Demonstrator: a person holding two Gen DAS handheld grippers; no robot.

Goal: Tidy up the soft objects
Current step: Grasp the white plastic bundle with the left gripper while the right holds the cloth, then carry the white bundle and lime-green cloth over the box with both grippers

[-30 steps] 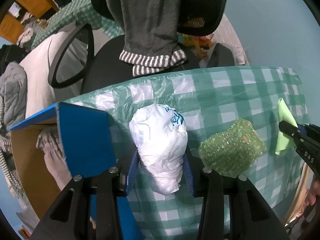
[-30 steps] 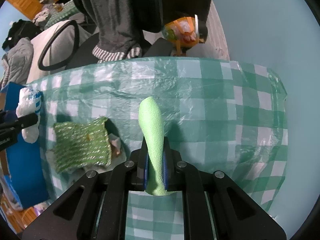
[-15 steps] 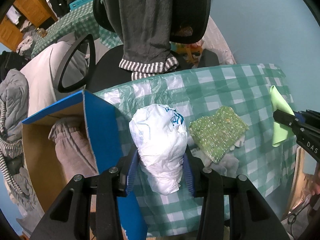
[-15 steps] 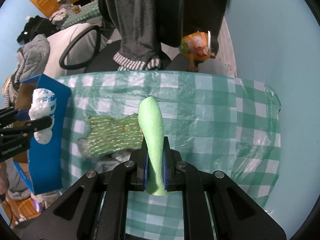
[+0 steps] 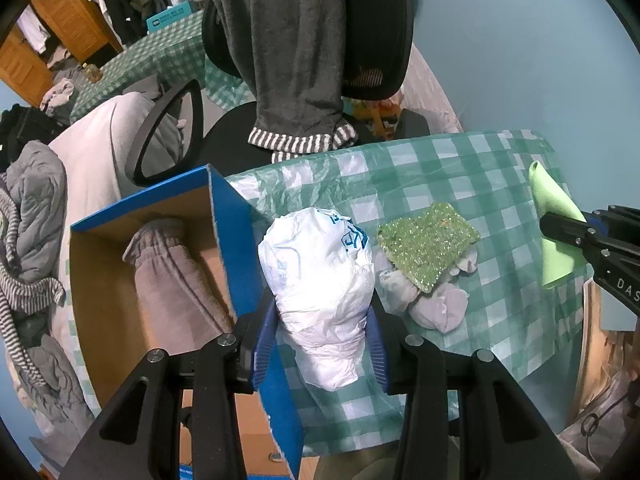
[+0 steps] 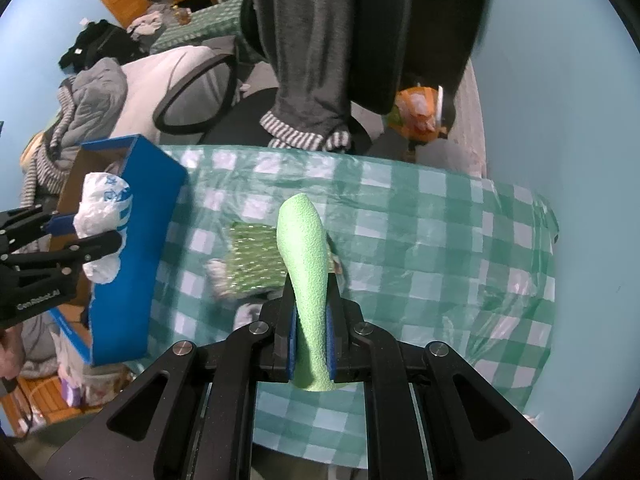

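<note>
Clamping a crumpled white plastic bag (image 5: pixel 320 280), the left gripper (image 5: pixel 320 344) hangs over the edge between the checked table (image 5: pixel 460 176) and a blue cardboard box (image 5: pixel 236 232), where a grey garment (image 5: pixel 172 280) lies partly hidden. The right gripper (image 6: pixel 311 344) pinches a light green cloth (image 6: pixel 306 264), which covers part of the glittery green pad (image 6: pixel 252 256); the pale items under that pad are hard to identify.

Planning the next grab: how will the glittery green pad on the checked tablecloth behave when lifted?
The glittery green pad probably flexes: it drapes tilted over pale lumpy cloth. It looks thin, so likely light. Lifting it might tug that cloth; I cannot tell whether they are attached.
</note>
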